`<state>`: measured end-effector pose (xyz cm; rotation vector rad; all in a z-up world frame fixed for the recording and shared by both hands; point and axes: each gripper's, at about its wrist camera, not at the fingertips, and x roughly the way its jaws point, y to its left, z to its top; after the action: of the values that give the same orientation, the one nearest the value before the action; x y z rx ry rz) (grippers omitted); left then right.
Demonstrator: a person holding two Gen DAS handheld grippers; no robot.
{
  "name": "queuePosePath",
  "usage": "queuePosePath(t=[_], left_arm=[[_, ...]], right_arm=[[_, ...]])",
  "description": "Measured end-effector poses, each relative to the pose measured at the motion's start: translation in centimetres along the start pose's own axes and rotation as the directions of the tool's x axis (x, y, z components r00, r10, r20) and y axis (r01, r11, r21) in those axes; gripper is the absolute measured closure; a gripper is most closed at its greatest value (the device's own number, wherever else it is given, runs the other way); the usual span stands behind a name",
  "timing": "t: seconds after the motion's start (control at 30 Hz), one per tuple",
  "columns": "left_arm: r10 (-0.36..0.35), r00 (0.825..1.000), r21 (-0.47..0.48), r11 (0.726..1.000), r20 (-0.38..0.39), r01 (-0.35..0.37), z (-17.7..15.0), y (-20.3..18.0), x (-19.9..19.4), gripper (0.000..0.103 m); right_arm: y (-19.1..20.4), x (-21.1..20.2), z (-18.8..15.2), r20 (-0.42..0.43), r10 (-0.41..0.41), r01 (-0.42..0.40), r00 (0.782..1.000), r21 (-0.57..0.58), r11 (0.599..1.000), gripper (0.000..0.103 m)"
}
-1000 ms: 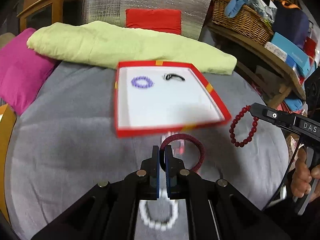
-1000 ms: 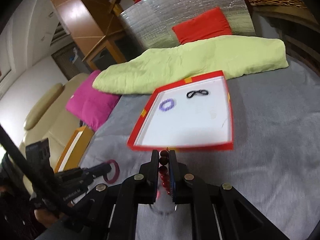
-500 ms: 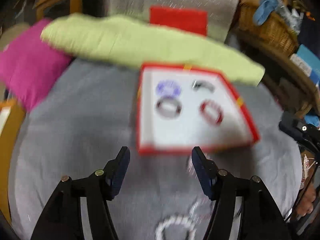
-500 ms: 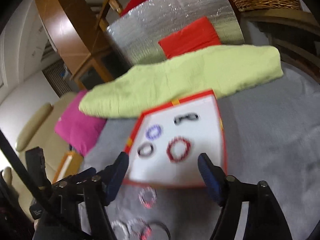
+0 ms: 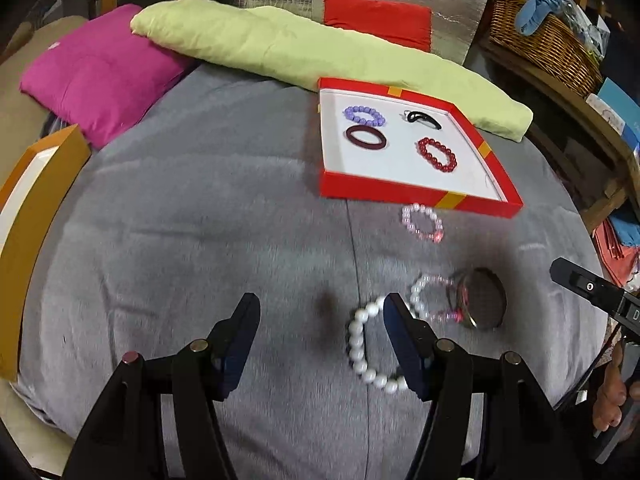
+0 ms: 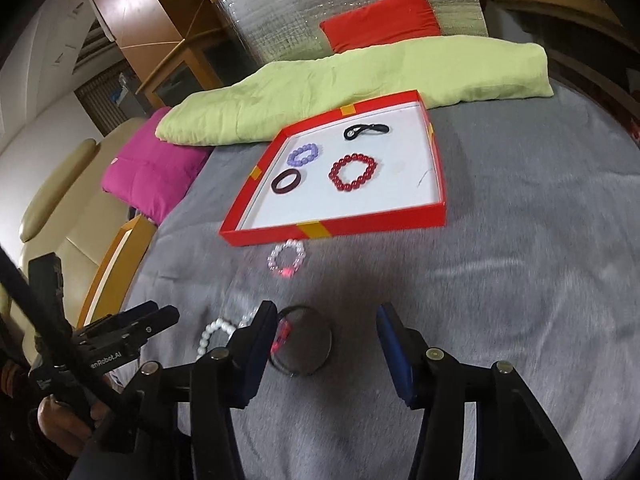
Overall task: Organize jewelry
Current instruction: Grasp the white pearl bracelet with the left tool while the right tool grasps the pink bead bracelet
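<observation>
Both tools opened & pulled back; maroon band (image 5: 365,137) + red bracelet (image 5: 437,154) now in tray (image 5: 416,193).

Grey cloth (image 5: 200,220) underneath; lime-green bedding (image 5: 280,44), magenta cushion (image 5: 96,72), red cushion (image 5: 376,20) behind; wicker basket (image 5: 544,44) beside.

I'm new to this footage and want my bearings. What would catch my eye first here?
The red tray on the grey cloth, white inside, holding four pieces, the red bead bracelet brightest. In front of it, loose on the cloth, lie a pink bead bracelet, a white pearl bracelet and a round mirror. Both grippers, left and right, hover open over these.
</observation>
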<state>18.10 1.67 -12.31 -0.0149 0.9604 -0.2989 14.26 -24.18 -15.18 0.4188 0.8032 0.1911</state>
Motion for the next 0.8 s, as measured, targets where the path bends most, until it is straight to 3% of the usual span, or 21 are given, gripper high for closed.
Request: queuePosePath(t=[0.27, 0.6, 0.7, 0.8], left_arm=[[0.0, 1.0, -0.003, 1.0, -0.016, 0.0, -1.5, 0.7, 0.0, 0.038], [-0.009, 0.998, -0.004, 1.0, 0.059, 0.009, -2.3, 1.0, -1.2, 0.038], [0.013, 0.998, 0.036, 0.999, 0.054, -0.015, -2.9, 1.0, -1.5, 0.038], [0.02, 0.998, 0.015, 1.0, 0.052, -0.02, -3.2, 1.8, -1.8, 0.038]], right_arm=[[0.4, 1.2, -0.5, -0.03, -0.011, 0.011, 1.0, -0.013, 1.0, 0.053], [0.7, 3.1, -0.6, -0.089, -0.003, 0.0, 0.996, -0.03, 1.0, 0.053], [1.1, 2.9, -0.4, -0.07, 0.011, -0.012, 0.998, -0.023, 1.0, 0.053], [1.5, 2.0, 0.0, -0.033, 0.028, -0.029, 0.999, -0.023, 0.999, 0.053]])
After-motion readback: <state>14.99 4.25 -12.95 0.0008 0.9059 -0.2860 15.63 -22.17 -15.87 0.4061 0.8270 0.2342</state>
